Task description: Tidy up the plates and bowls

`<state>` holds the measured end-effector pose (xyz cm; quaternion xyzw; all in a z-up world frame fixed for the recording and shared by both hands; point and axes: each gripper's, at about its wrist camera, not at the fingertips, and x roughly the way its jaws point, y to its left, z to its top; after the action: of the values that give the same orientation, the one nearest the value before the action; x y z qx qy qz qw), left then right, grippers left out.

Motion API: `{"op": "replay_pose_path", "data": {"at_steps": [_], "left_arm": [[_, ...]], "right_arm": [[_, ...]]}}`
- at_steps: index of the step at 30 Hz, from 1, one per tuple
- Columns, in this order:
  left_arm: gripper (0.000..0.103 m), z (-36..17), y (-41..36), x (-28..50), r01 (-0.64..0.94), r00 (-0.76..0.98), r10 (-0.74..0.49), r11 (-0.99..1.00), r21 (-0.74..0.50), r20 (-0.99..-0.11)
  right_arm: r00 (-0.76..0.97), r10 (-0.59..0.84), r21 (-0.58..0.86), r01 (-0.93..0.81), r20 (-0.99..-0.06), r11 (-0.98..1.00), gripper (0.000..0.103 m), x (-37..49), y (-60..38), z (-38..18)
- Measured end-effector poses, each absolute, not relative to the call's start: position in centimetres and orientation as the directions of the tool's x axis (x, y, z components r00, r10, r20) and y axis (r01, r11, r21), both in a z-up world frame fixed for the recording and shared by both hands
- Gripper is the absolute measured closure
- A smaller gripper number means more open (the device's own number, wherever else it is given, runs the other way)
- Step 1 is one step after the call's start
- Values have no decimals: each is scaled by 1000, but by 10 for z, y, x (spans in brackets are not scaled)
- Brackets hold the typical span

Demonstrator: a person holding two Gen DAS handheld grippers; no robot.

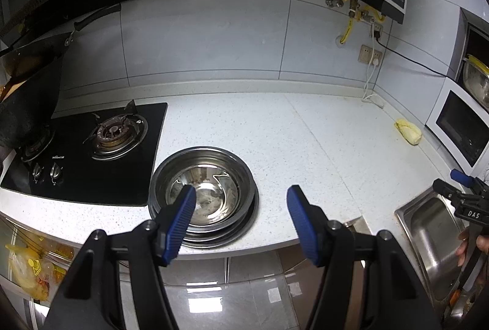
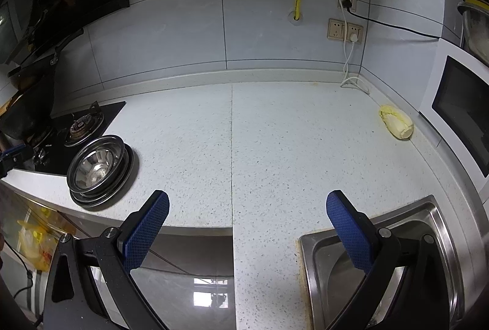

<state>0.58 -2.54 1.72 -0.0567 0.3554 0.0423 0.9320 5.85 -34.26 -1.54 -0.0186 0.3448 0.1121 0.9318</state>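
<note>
Left wrist view: left claw (image 1: 241, 221) spread wide, empty, above steel bowl (image 1: 203, 192) stacked on plates (image 1: 244, 227) at near bench (image 1: 275, 128) edge beside stove (image 1: 91, 152); right claw (image 2: 247, 227) likewise released, near sink (image 2: 440, 226).

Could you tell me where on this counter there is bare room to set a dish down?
The widest bare stretch of the countertop runs from the stacked steel bowls and plates across to the cabbage, back to the wall. It is tighter at the left, where the stack sits beside the gas stove, and by the sink.
</note>
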Motion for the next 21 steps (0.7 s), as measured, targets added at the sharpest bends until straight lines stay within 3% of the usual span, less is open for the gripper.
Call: {"op": "replay_pose_path", "data": {"at_steps": [21], "left_arm": [[43, 21, -33, -11, -161, 761, 80, 985, -68, -644]], "right_arm": [[742, 203, 24, -244, -639, 970, 2, 50, -345, -13]]}}
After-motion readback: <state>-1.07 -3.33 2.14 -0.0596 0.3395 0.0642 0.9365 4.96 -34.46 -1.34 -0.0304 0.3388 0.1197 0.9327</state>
